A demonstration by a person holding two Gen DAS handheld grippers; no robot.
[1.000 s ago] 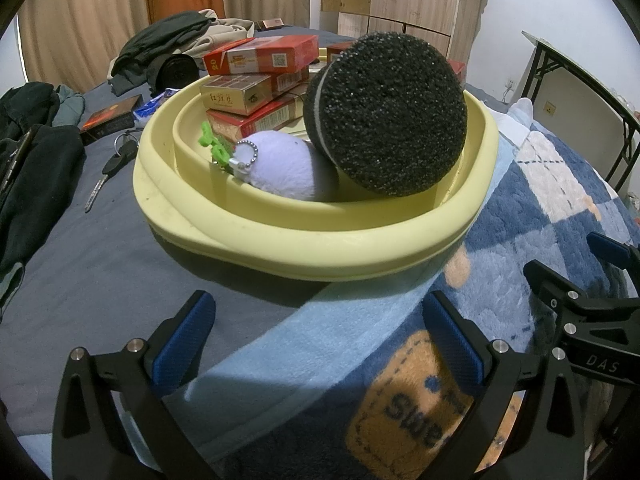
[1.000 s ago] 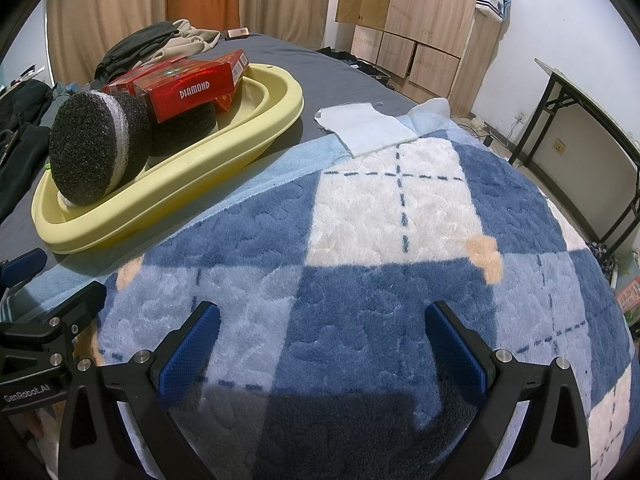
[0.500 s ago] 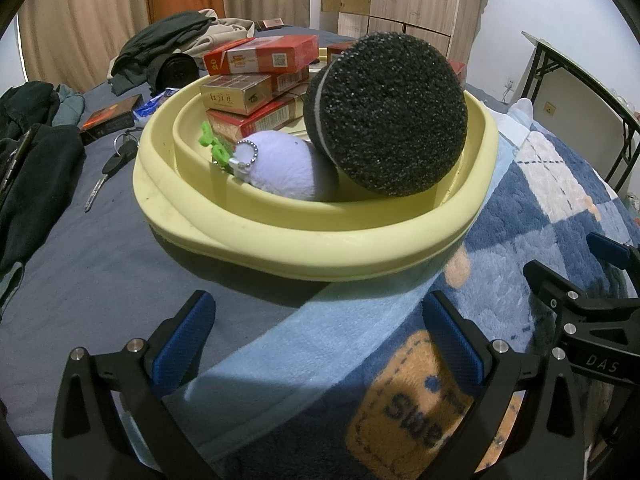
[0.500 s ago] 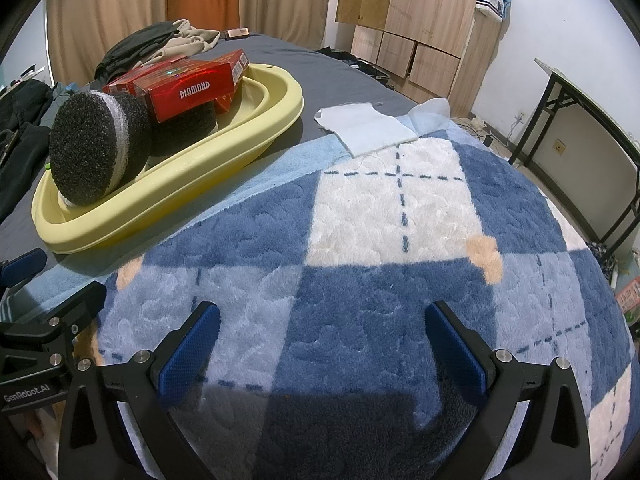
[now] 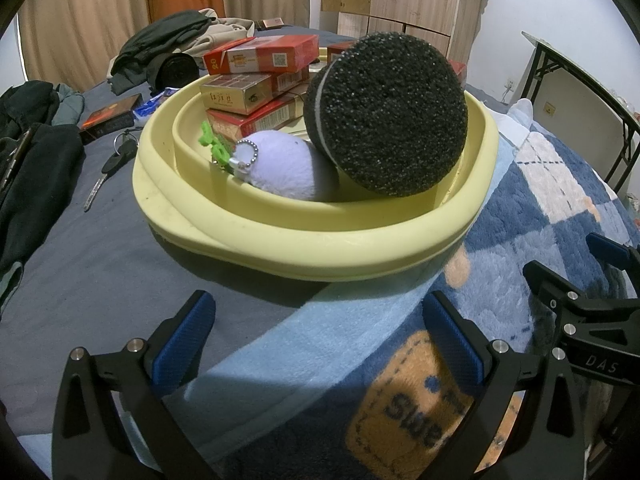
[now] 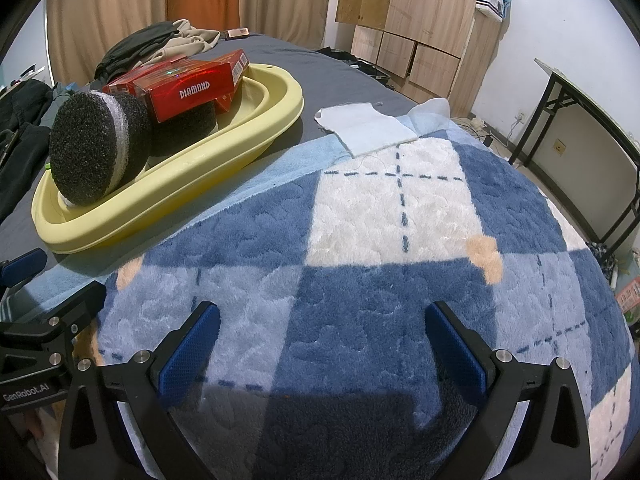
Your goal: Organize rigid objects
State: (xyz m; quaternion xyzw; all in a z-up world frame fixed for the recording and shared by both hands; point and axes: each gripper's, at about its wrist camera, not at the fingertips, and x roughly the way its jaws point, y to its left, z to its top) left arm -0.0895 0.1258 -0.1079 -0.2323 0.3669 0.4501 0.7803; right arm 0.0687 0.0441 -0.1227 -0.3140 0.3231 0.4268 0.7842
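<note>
The basin sat on the bed, holding boxes, a sponge on edge and a plush. A key and a box lay loose beside it. Both tools, left and right, hovered spread and empty. Likely next: the left one should straddle the key low and pinch its head, sparing the sheet

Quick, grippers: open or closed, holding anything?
Left gripper: open, holding nothing, short of the yellow basin.
Right gripper: open, holding nothing, over the plaid blanket.
</note>
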